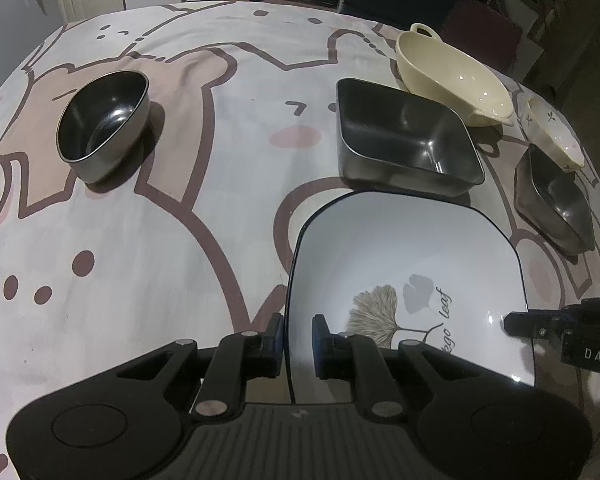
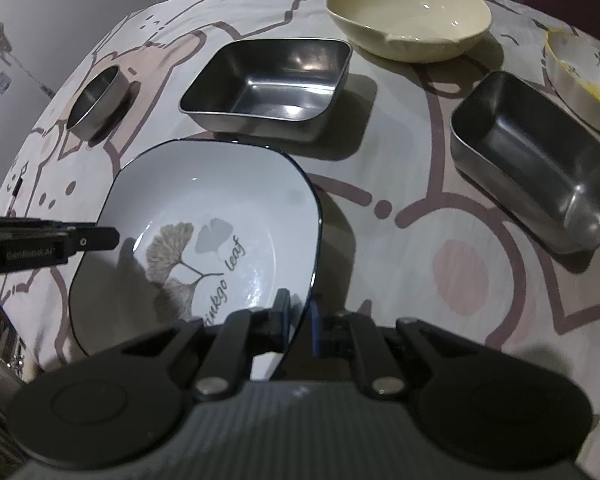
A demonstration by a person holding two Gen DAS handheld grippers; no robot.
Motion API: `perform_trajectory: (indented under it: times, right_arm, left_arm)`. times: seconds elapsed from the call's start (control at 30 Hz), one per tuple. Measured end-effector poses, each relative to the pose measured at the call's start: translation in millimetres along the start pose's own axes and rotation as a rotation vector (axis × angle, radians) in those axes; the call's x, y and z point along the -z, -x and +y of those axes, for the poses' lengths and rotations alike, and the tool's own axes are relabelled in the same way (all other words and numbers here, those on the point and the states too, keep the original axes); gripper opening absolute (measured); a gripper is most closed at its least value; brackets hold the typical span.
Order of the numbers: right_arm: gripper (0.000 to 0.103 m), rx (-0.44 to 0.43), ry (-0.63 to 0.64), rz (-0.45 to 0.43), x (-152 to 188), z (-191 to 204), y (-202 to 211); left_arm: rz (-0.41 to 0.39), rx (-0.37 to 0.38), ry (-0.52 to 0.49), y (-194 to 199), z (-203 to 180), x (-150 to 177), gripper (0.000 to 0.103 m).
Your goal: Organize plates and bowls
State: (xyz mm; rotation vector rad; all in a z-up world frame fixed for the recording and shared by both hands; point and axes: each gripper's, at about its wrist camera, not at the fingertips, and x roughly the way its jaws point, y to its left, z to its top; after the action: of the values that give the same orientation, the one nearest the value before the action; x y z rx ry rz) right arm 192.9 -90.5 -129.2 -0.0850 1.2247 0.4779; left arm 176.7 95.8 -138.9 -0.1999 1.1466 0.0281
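Left gripper [image 1: 298, 338]: matte black linkage arms with silver pivot screws, blue-edged pads, ribbed grey body between two round black housings; right gripper [image 2: 300, 314] built alike; white lettering marks each one's side.

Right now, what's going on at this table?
A person with a gripper in each hand holds the white square plate with the ginkgo leaf print by opposite rims: the left gripper on one edge, the right gripper on the other. Beyond it on the patterned tablecloth sit a round steel bowl, two rectangular steel trays, a cream handled bowl and a small floral bowl.
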Motion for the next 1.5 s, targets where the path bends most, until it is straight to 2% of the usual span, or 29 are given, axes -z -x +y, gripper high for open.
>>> perform_trajectory:
  times: [0.13,0.27,0.4,0.57,0.63,0.7,0.77,0.8,0.87,0.93,1.03,1.33,1.5]
  right_arm:
    - [0.013,-0.010,-0.037,-0.001,1,-3,0]
    - [0.015,-0.019,-0.082,-0.002,2,-8,-1]
    - [0.032,-0.009,-0.088,0.018,3,-10,-2]
    - [0.036,-0.019,-0.078,0.035,7,-7,-4]
    - [0.039,-0.020,-0.079,0.031,7,-7,-3]
    - [0.045,-0.022,-0.086,0.024,6,-8,-1]
    - [0.056,-0.023,-0.097,0.012,6,-9,3]
    - [0.062,-0.015,-0.104,0.002,6,-10,6]
    - [0.072,-0.004,-0.104,-0.023,7,-10,13]
    - [0.090,0.006,-0.106,-0.062,8,-11,21]
    - [0.103,-0.007,-0.117,-0.130,8,-13,37]
    - [0.103,-0.052,-0.231,-0.370,-12,-38,79]
    - [0.103,-0.089,-0.322,-0.457,-37,-55,87]
  left_arm:
    - [0.013,0.007,0.007,-1,1,0,0.015]
    - [0.033,0.010,-0.001,-4,-1,1,0.020]
    - [0.039,0.016,-0.009,-5,-3,1,0.034]
    - [0.040,0.014,-0.015,-4,-4,1,0.041]
    - [0.039,0.010,-0.016,-4,-4,1,0.048]
    - [0.032,0.002,-0.019,-3,-4,1,0.072]
    - [0.011,-0.008,-0.032,0,-6,2,0.090]
    - [0.000,-0.015,-0.042,2,-7,2,0.094]
    - [-0.019,-0.029,-0.062,5,-10,1,0.097]
    - [-0.034,-0.035,-0.067,8,-11,1,0.099]
    - [-0.075,-0.032,-0.072,17,-14,-3,0.101]
    - [-0.219,-0.030,-0.086,47,-34,-30,0.103]
    - [-0.296,-0.010,-0.097,61,-47,-56,0.103]
